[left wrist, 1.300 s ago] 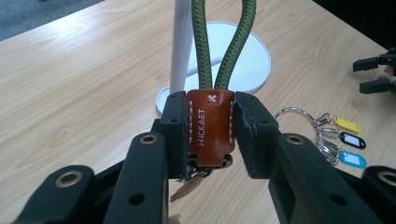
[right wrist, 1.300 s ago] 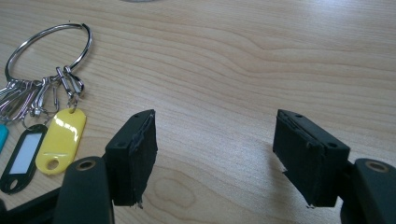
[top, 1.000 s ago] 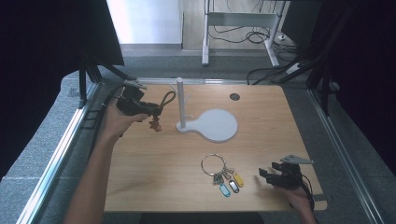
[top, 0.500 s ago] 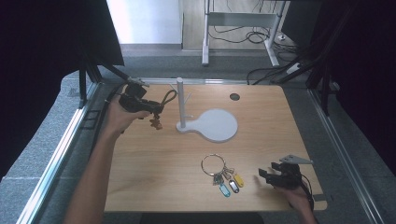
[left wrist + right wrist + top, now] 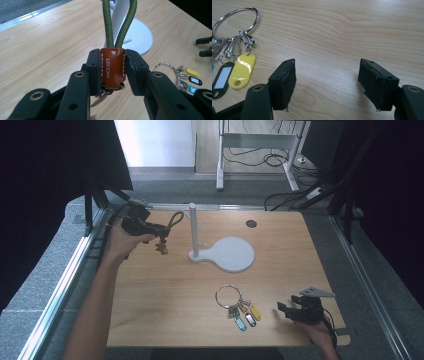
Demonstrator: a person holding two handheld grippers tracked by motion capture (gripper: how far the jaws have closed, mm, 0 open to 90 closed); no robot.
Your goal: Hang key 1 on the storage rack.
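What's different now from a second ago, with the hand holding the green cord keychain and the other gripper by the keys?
Little changed. The left gripper, shut on the keychain by its leather tab, edged slightly toward the white stand; the cord loop is not yet on a peg. The right gripper stayed open and still beside the key ring, which has not moved.

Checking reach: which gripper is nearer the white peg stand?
Left. The left gripper, holding the green cord keychain, is just left of the white peg stand; the right gripper sits at the near right edge.
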